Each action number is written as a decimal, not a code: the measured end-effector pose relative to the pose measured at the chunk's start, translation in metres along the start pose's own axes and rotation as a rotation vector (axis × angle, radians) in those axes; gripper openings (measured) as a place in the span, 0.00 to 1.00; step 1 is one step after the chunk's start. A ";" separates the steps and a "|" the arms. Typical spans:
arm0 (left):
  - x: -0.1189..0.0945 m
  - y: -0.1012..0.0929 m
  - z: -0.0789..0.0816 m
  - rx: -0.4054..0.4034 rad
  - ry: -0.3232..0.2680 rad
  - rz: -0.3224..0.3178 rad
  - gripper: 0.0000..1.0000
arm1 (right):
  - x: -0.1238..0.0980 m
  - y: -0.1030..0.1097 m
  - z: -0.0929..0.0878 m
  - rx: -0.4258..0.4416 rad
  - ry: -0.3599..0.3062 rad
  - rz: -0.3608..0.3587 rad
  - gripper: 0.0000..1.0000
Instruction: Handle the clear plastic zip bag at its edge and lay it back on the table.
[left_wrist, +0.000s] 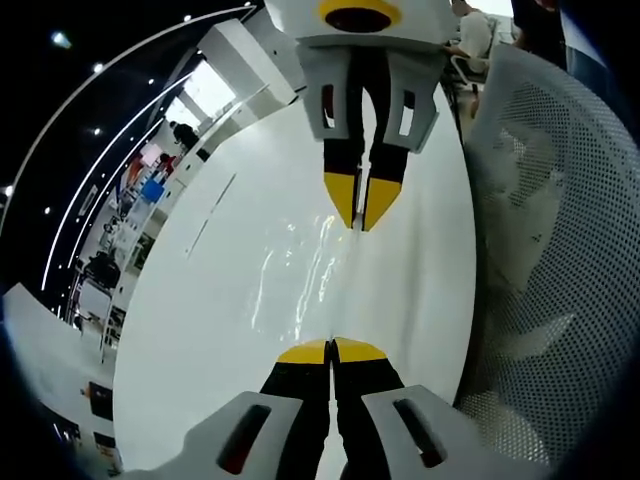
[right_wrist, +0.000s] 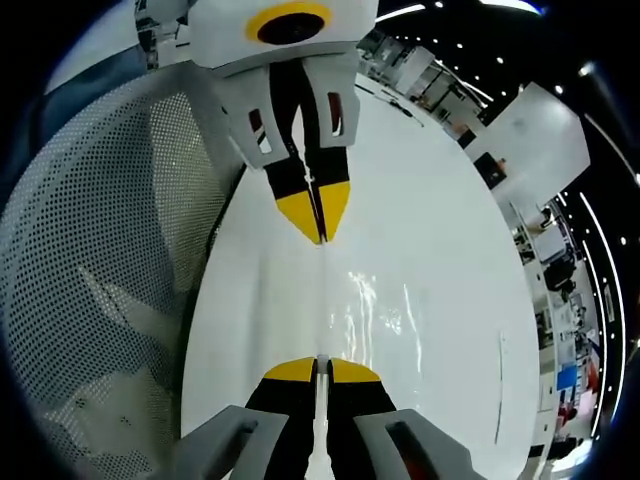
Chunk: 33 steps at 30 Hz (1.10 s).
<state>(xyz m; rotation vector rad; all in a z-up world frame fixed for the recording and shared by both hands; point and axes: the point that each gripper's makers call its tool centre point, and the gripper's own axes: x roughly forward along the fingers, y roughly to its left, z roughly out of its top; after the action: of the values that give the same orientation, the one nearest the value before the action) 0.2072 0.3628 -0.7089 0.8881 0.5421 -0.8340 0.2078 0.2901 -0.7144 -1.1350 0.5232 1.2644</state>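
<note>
The clear plastic zip bag (left_wrist: 300, 272) is stretched between my two grippers above the white table (left_wrist: 190, 340), showing mostly as glints and creases. In the left gripper view my left gripper (left_wrist: 331, 351) is shut on the bag's near edge, and the right gripper (left_wrist: 361, 212) comes in from the top, pinching the far edge. In the right gripper view my right gripper (right_wrist: 320, 369) is shut on one edge of the bag (right_wrist: 372, 300). Opposite it, the left gripper (right_wrist: 319, 226) holds the other edge over the table (right_wrist: 450, 190).
A white mesh chair back (left_wrist: 560, 250) stands close beside the table edge, and it is on the left in the right gripper view (right_wrist: 90, 280). Beyond the table there is an office with desks, shelves and people (left_wrist: 150, 170).
</note>
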 end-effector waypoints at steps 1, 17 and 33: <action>0.000 0.000 0.000 0.000 0.000 -0.001 0.00 | 0.000 0.000 0.000 0.000 0.000 0.000 0.00; -0.002 0.001 -0.002 -0.005 0.007 0.006 0.00 | 0.000 0.000 -0.002 0.000 0.008 -0.001 0.00; -0.002 0.004 -0.002 -0.012 0.008 0.014 0.00 | -0.003 -0.004 -0.004 0.010 0.014 -0.019 0.00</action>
<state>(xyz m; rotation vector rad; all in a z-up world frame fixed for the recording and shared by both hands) 0.2086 0.3671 -0.7068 0.8841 0.5467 -0.8141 0.2114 0.2861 -0.7122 -1.1386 0.5279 1.2373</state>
